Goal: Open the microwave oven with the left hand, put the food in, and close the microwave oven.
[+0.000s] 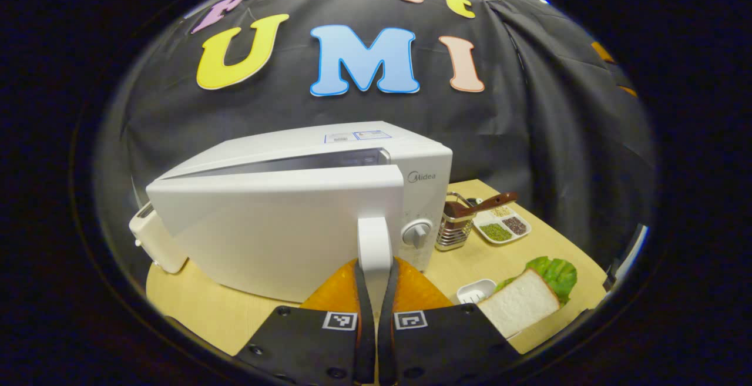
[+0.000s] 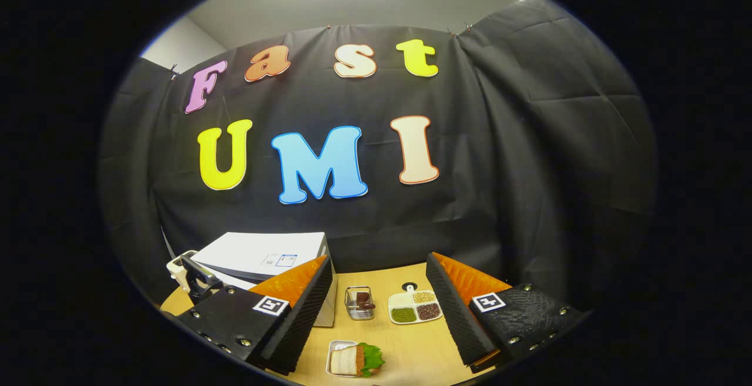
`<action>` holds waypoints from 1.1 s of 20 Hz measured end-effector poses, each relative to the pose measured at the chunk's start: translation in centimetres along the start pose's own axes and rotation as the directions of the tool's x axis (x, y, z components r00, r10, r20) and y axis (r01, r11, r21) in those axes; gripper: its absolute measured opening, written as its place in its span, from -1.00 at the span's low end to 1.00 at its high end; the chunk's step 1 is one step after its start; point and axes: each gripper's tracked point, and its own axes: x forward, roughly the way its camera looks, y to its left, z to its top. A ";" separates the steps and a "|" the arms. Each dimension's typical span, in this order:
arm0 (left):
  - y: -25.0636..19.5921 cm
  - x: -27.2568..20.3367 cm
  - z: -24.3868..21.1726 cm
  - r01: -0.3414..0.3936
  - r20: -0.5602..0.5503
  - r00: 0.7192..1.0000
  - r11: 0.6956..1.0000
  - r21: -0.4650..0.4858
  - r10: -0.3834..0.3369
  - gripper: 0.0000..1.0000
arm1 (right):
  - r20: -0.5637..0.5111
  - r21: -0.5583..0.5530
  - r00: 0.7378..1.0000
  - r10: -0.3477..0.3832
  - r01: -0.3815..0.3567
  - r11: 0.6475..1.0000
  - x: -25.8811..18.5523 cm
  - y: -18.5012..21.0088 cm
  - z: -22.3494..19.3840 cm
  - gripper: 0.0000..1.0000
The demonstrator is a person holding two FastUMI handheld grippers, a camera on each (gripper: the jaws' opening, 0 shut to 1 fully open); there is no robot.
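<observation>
The left gripper (image 1: 374, 292) is closing its two fingers on the white upright bar handle (image 1: 375, 248) of a white box-shaped microwave oven (image 1: 352, 157), whose door (image 1: 276, 227) is standing slightly ajar, a dark gap showing along its top edge. The oven is sitting on the left side of a pale wooden worktop (image 1: 205, 309), with a round white control dial (image 1: 416, 233) just right of the handle. The door looks rigid and light, swinging on a hinge at its far left edge; the smooth plastic handle seems slippery, so gripping it at mid-height looks best.

The food is a sandwich of soft white bread and green lettuce (image 2: 354, 359), lying on a small white tray (image 2: 338, 346) at the near right of the worktop. It looks light, squashy and liable to fall apart, so lifting it gently across the bread, or by the tray, seems safest.

The right gripper (image 2: 376, 309) is hovering above the worktop with its fingers spread wide, holding nothing. Beyond the sandwich, a metal wire caddy (image 2: 359, 304) and a white divided dish of seeds (image 2: 415, 307) are standing side by side.
</observation>
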 end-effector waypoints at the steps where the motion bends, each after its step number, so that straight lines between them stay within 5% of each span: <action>1: 0.2 -0.9 -0.4 0.018 -0.009 1.000 1.000 0.002 -0.018 -0.82 | -0.005 0.006 1.000 0.016 -0.016 1.000 0.1 0.5 -0.1 0.95; 13: 4.4 -13.1 -6.1 0.209 -0.087 0.975 0.976 0.057 -0.203 -0.82 | 0.009 0.036 0.991 0.130 -0.131 0.991 -3.3 7.9 -0.9 0.95; 22: 13.3 -22.2 -10.3 0.237 -0.205 0.955 0.967 0.095 -0.215 -0.82 | -0.022 0.050 0.990 0.140 -0.139 0.989 -3.9 10.6 -2.8 0.93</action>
